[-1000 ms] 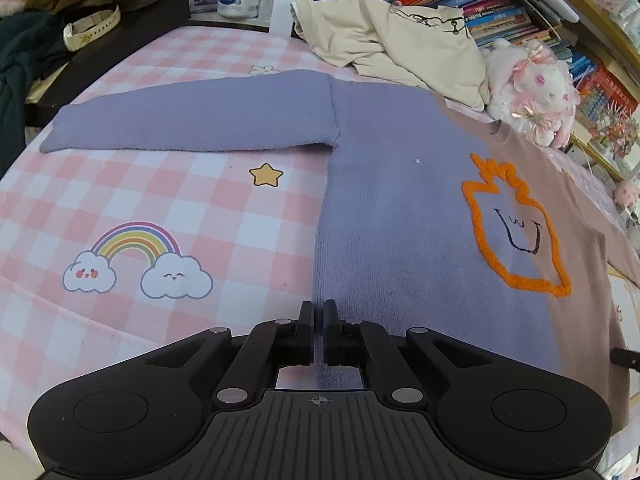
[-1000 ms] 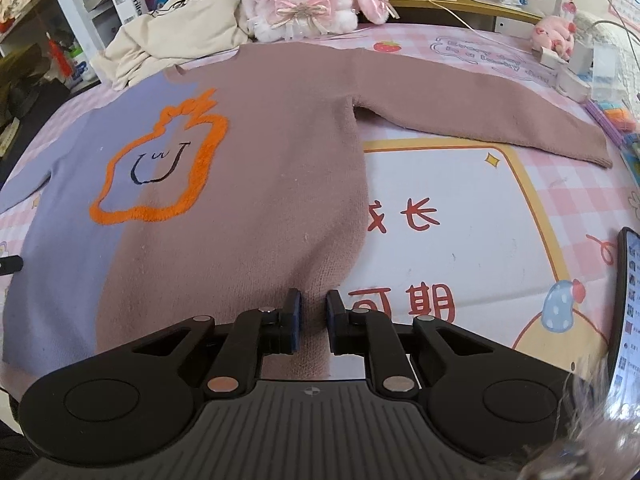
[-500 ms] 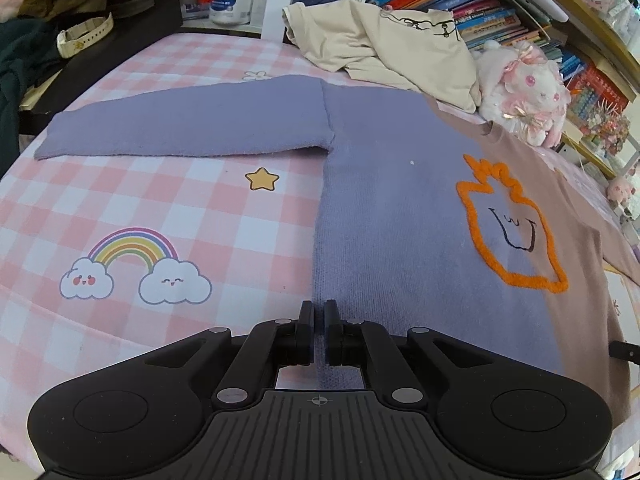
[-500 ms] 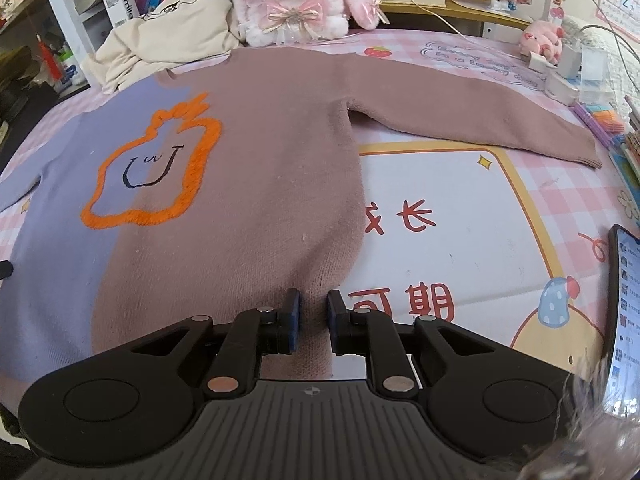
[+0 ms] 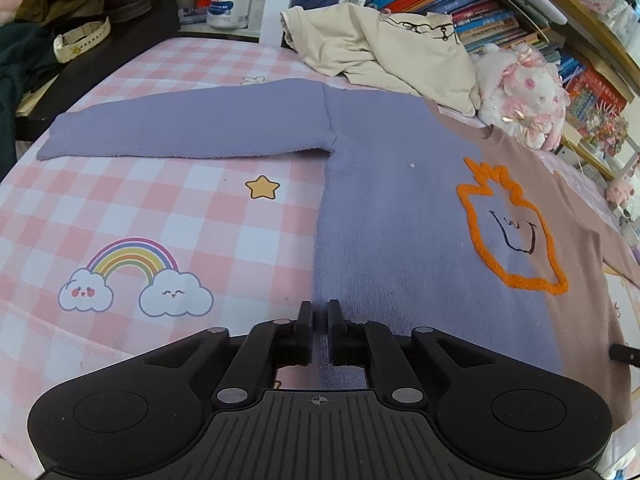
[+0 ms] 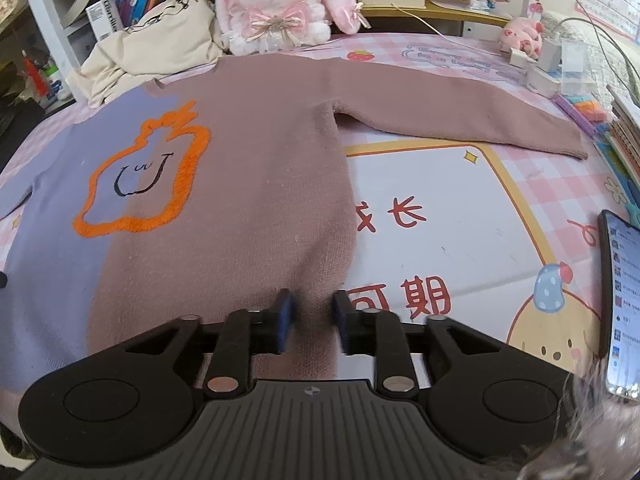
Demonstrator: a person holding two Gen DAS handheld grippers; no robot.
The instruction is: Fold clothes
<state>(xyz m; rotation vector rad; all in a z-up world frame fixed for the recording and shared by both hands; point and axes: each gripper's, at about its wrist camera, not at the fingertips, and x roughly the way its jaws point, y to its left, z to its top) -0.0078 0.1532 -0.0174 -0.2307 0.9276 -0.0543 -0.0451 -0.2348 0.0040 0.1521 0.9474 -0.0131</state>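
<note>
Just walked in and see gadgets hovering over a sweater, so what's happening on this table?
A person is working a handheld gripper in each hand to fold clothes. A two-tone sweater, purple on one half and brown on the other, lies flat on the pink checked tablecloth with both sleeves spread out. The left gripper is pinched on the hem at the purple corner. The right gripper sits at the brown corner of the hem with its fingers apart. No fold has been made yet.
</note>
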